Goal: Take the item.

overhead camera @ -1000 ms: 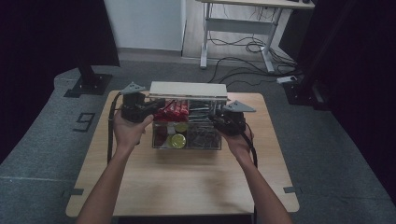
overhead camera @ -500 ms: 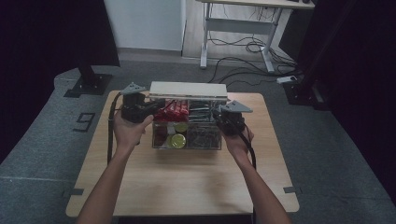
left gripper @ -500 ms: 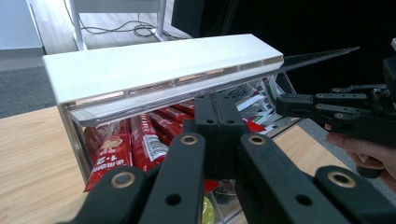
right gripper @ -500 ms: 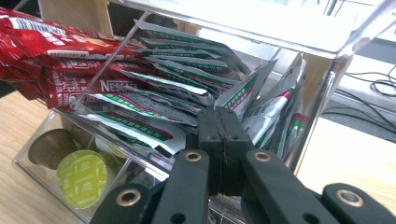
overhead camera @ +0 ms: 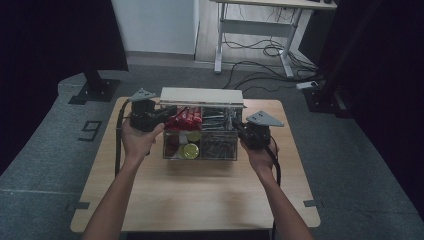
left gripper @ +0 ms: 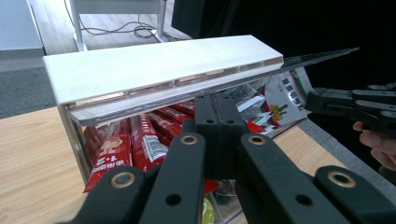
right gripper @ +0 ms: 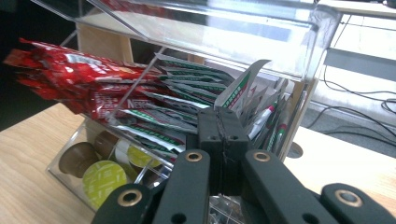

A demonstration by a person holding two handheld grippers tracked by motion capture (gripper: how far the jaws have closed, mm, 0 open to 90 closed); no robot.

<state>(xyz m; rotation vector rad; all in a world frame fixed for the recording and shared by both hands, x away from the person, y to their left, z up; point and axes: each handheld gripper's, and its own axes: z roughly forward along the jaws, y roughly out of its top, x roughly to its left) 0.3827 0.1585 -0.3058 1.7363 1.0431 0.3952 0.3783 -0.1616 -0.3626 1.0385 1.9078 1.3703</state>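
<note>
A wooden table (overhead camera: 200,195) carries one clear organiser box (overhead camera: 200,150) (lid raised).

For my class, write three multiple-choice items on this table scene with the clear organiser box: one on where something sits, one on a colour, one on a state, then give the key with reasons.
1. Where do the red sachets lie in the clear organiser box?
A. In an upper compartment
B. On the floor
C. On the lid

2. What colour is the brightest capsule lid?
A. Blue
B. Yellow-green
C. White

3. How do the jaws of the left gripper stand?
A. Wide open
B. Shut on a capsule
C. Shut, empty

Key: A, the sachets lie above the capsules; B, the right gripper view shows it yellow-green; C, the jaws meet with nothing between them.
</note>
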